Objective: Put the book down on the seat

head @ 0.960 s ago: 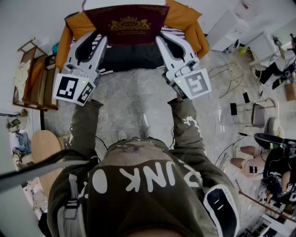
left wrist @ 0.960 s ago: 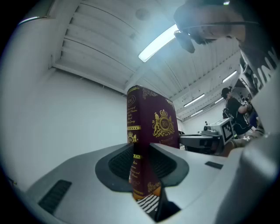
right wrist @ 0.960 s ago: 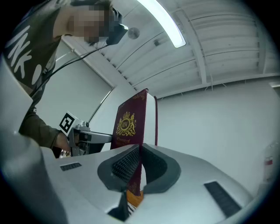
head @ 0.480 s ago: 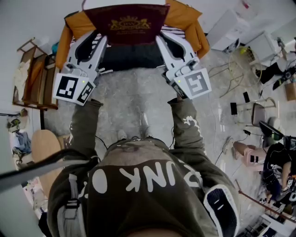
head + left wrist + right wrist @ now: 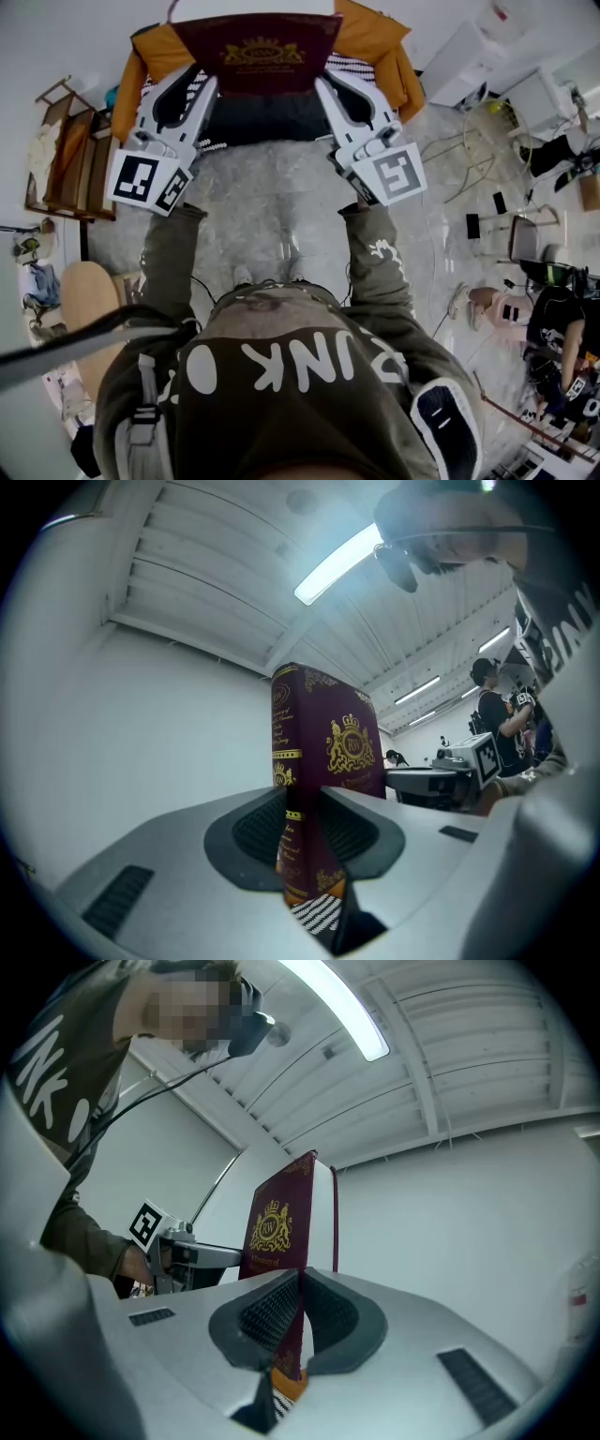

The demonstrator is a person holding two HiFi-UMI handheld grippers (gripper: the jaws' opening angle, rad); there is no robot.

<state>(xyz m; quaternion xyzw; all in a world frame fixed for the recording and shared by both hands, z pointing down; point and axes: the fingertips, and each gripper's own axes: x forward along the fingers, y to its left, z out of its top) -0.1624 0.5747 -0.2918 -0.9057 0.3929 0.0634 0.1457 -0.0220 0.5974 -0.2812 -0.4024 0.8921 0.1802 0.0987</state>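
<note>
Head view: maroon book [image 5: 258, 52], gold crest facing up, held above the seat [image 5: 267, 117]; arms outstretched, left gripper [image 5: 200, 80] and right gripper [image 5: 325, 82] flanking it.
Left gripper view: jaws clamped on the book's spine.
Right gripper view: jaws clamped on its cover edge.

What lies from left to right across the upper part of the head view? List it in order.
wooden rack → left gripper → book → right gripper → white cabinet. The orange seat spans several of these, so it is left out.
</note>
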